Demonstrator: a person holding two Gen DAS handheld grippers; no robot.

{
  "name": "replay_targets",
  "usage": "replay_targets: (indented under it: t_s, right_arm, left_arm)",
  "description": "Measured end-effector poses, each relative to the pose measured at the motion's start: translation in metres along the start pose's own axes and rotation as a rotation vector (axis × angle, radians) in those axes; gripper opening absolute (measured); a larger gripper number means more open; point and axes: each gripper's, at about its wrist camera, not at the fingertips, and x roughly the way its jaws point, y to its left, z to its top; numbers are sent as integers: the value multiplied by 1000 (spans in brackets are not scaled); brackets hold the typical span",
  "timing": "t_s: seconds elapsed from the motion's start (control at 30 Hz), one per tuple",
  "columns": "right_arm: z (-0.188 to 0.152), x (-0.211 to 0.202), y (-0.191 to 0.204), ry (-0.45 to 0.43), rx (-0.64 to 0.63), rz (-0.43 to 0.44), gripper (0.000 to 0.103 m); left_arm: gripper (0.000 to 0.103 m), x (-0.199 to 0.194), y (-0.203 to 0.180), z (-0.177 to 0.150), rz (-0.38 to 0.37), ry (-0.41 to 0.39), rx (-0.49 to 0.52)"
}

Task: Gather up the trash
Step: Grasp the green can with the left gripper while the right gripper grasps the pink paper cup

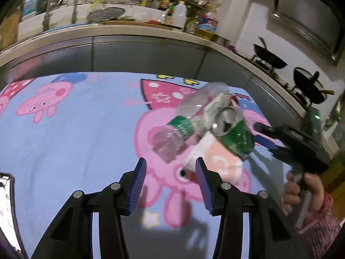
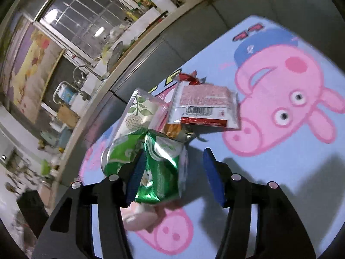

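Note:
A pile of trash lies on the Peppa Pig cloth point(image 1: 75, 133). In the left wrist view I see a clear plastic bottle with a green label point(image 1: 183, 127), a crushed green can point(image 1: 235, 133), and a pink-and-white wrapper point(image 1: 215, 159). My left gripper point(image 1: 170, 185) is open just short of the pile. My right gripper point(image 1: 267, 138) reaches in from the right beside the can. In the right wrist view my right gripper point(image 2: 172, 172) is open, the crushed green can point(image 2: 159, 168) between its fingers against the left pad. A clear packet with a leaf print point(image 2: 140, 114) and a barcoded red-and-white wrapper point(image 2: 204, 108) lie beyond.
A grey kitchen counter point(image 1: 151, 49) runs behind the table, with a sink, bottles and two black woks point(image 1: 269, 58) on a stove at the right. A hand in a pink sleeve point(image 1: 306, 196) holds the right gripper.

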Motion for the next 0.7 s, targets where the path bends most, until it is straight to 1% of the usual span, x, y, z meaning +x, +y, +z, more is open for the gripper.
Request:
replay_targets:
  t_s: [0.03, 0.07, 0.13, 0.23, 0.27, 0.33, 0.37, 0.4, 0.47, 0.53, 0.6, 0.7]
  right_arm:
    - [-1, 4, 2, 22, 10, 35, 48]
    - [-3, 6, 5, 33, -1, 37, 47]
    - [-18, 6, 19, 76, -45, 62, 47]
    - [-50, 2, 40, 140, -88, 140, 47]
    - [-65, -1, 49, 169, -114, 174, 47]
    - [-92, -4, 64, 220, -179, 208, 47]
    - [-100, -7, 69, 225, -213, 204, 47]
    - [-108, -10, 72, 219, -256, 182, 47]
    - [-115, -12, 73, 201, -301, 141, 47]
    - [-114, -10, 68, 200, -297, 113, 47]
    - [-109, -8, 59, 194, -257, 97, 47]
    - [-107, -13, 54, 170, -243, 89, 47]
  left_arm:
    - [47, 0, -2, 0, -8, 0, 3]
    - [47, 1, -3, 0, -14, 2, 3]
    - [47, 2, -2, 0, -31, 7, -5]
    - [47, 3, 2, 0, -66, 14, -18]
    - [47, 3, 4, -1, -89, 22, -24]
    - [47, 2, 5, -2, -107, 28, -31]
    - [47, 3, 6, -4, -116, 31, -35]
    - [47, 4, 6, -6, -129, 38, -38]
    - [47, 8, 6, -10, -151, 56, -48]
    - [47, 16, 5, -14, -164, 78, -61]
    - [47, 21, 5, -15, -177, 107, -80]
    - [47, 16, 5, -12, -216, 104, -98]
